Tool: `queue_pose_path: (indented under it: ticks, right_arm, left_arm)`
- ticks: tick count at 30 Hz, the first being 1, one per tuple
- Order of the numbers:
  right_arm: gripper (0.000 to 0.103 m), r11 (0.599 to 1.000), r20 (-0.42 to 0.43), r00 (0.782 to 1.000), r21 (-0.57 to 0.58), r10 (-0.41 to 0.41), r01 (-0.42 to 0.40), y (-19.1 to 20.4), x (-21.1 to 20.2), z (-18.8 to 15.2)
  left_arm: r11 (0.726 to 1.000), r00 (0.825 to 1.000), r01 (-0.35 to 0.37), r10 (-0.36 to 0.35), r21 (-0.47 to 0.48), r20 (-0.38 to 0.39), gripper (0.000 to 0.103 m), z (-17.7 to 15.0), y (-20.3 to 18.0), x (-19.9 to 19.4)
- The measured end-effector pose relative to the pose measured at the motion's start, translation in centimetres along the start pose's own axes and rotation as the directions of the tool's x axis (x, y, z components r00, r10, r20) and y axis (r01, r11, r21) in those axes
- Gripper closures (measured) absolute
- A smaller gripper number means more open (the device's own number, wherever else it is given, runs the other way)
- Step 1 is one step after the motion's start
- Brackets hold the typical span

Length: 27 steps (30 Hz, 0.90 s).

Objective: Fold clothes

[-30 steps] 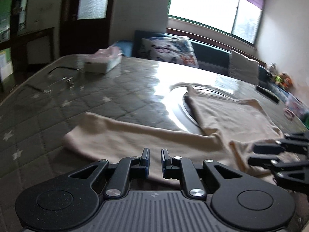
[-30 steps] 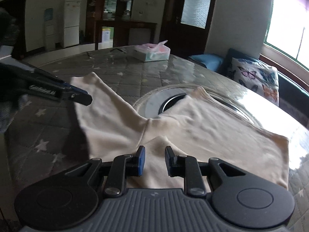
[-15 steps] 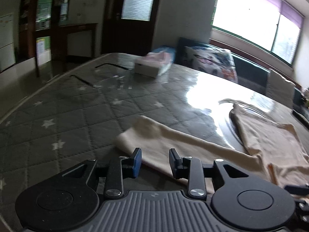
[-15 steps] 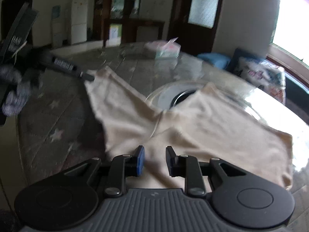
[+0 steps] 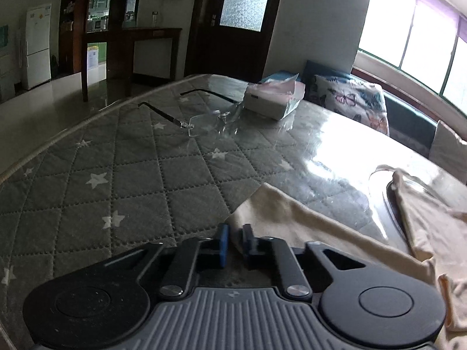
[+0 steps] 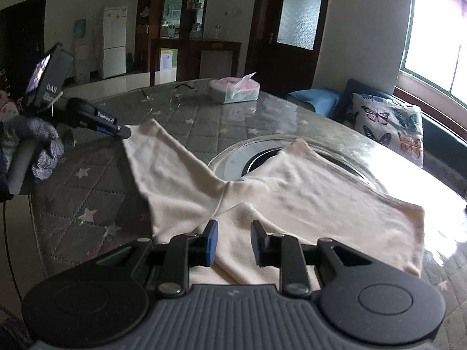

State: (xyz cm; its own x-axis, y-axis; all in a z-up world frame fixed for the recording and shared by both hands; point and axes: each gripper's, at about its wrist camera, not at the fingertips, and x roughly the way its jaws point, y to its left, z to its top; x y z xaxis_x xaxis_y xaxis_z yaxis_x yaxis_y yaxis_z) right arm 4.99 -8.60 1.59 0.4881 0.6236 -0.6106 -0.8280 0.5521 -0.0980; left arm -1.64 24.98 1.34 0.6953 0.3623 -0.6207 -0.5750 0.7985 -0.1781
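Note:
A cream long-sleeved garment (image 6: pixel 292 192) lies spread on the quilted, glass-topped table (image 5: pixel 131 180). One sleeve (image 5: pixel 315 230) stretches toward the table's left side. My left gripper (image 5: pixel 235 242) is shut on the end of that sleeve, with the cloth pinched between its pads. The right wrist view shows that gripper (image 6: pixel 124 131) at the sleeve's tip, held by a gloved hand (image 6: pixel 43 145). My right gripper (image 6: pixel 232 242) hovers over the garment's near edge with its jaws apart. Cloth lies under the gap, and the pads do not press on it.
A tissue box (image 5: pixel 273 99) and rimless glasses (image 5: pixel 201 119) sit at the table's far side. A round glass turntable (image 6: pixel 233 157) lies partly under the garment. A butterfly cushion (image 6: pixel 388 122) rests on the bench beyond. The table's rounded edge (image 5: pixel 58 137) runs along the left.
My left gripper slid left along the sleeve to its end, spread its jaws, then closed on the cuff. The right gripper hardly shifted and its jaws kept the same gap.

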Motion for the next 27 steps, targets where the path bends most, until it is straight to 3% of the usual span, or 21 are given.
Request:
queue_pose_path:
  ticks: [6,10,14,19,22,27]
  right_arm:
    - [0.079,0.998,0.002,1.0,0.07,-0.003,0.003,-1.7,-1.5,-0.6]
    - [0.079,0.992,0.007,1.0,0.127,-0.03,0.029,-3.3,-2.5,-1.2]
    - [0.079,0.978,0.019,0.998,0.2,-0.055,0.051,-5.3,-3.9,-2.0]
    - [0.079,0.954,0.036,0.993,0.283,-0.112,0.097,-8.0,-6.0,-3.2]
    - [0.079,0.936,0.038,0.988,0.328,-0.152,0.131,-9.7,-7.1,-4.1]
    - [0.079,0.904,0.026,0.984,0.401,-0.175,0.15,-11.7,-7.9,-5.7]
  left_arm:
    - [0.989,0.987,0.137,-0.14,0.049,0.073,0.098,1.1,-3.0,-3.8]
    - [0.95,0.951,0.279,-0.293,0.137,0.095,0.098,1.7,-7.4,-6.7]
    - [0.871,0.89,0.422,-0.451,0.251,0.068,0.098,1.3,-12.7,-9.2]
    - [0.741,0.815,0.545,-0.578,0.392,-0.04,0.098,-1.2,-19.5,-10.6]
    - [0.669,0.785,0.589,-0.606,0.453,-0.125,0.098,-3.3,-22.9,-10.5]
    - [0.586,0.767,0.622,-0.588,0.519,-0.256,0.095,-7.5,-26.3,-10.3]
